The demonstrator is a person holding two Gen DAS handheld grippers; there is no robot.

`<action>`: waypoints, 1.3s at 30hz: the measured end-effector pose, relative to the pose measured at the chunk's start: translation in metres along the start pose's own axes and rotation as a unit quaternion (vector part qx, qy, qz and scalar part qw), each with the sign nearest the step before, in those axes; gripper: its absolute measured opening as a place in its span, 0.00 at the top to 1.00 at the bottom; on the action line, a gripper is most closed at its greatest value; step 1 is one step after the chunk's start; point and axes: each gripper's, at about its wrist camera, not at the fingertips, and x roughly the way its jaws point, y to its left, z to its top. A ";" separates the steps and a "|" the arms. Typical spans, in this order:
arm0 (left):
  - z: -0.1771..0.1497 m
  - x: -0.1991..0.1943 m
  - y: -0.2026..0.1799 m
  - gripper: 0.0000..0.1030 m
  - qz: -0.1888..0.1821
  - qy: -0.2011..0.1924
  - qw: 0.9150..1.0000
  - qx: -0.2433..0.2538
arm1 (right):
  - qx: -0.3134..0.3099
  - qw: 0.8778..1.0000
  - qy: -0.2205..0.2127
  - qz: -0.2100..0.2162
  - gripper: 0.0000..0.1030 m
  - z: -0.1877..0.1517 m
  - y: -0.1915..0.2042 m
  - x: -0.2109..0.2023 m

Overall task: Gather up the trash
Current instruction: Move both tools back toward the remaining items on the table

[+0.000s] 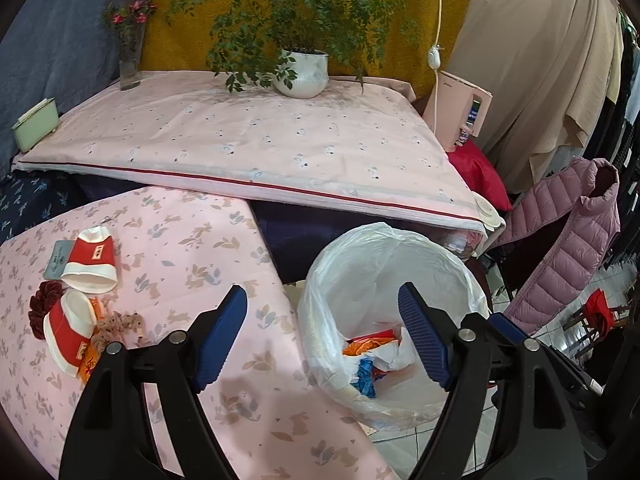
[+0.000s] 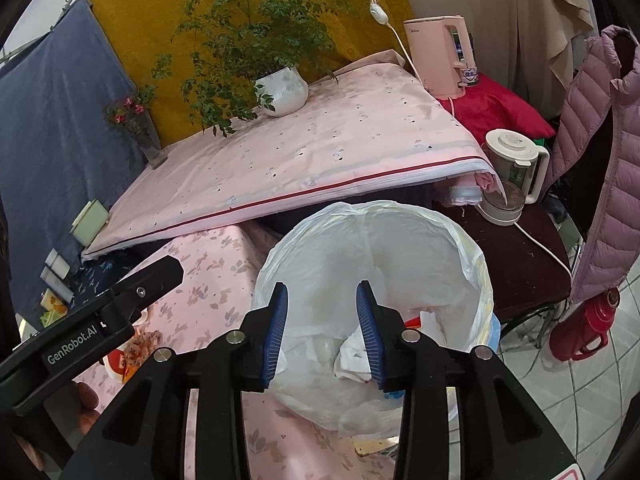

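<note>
Both grippers over lined bin [image 1: 400, 248] — left gripper [image 1: 320, 336] fingers spread wide, right gripper [image 2: 322, 332] fingers apart, empty. Risk: paper cups [image 1: 90, 260] left of bin roll off desk [image 1: 192, 240] if nudged.

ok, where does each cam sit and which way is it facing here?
Left wrist: on the left gripper, angled down over the pink table edge and the lined trash bin; shows its own open blue fingers.
Right wrist: on the right gripper, angled down straight over the bin; shows its own open fingers, with the left gripper at lower left.
Shared: bin, potted plant, pink covered table.
</note>
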 end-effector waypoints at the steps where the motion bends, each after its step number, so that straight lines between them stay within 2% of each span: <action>1: -0.001 -0.002 0.003 0.26 0.002 -0.001 1.000 -0.003 | -0.003 1.000 0.002 0.002 0.65 -0.001 0.004 0.000; 11: -0.012 -0.021 0.054 0.18 0.037 -0.013 0.998 -0.047 | -0.046 0.998 0.018 0.026 0.60 -0.017 0.051 0.003; 19: -0.027 -0.035 0.110 0.14 0.074 -0.017 0.992 -0.096 | -0.082 0.995 0.035 0.047 0.59 -0.033 0.095 0.010; 24: -0.040 -0.044 0.152 0.12 0.101 -0.013 0.986 -0.134 | -0.109 0.991 0.046 0.062 0.53 -0.046 0.122 0.016; 32: -0.063 -0.051 0.216 0.12 0.140 0.003 0.971 -0.193 | -0.150 0.982 0.073 0.086 0.53 -0.071 0.165 0.034; 39: -0.077 -0.054 0.254 0.12 0.157 0.014 0.960 -0.233 | -0.177 0.974 0.097 0.102 0.53 -0.086 0.199 0.054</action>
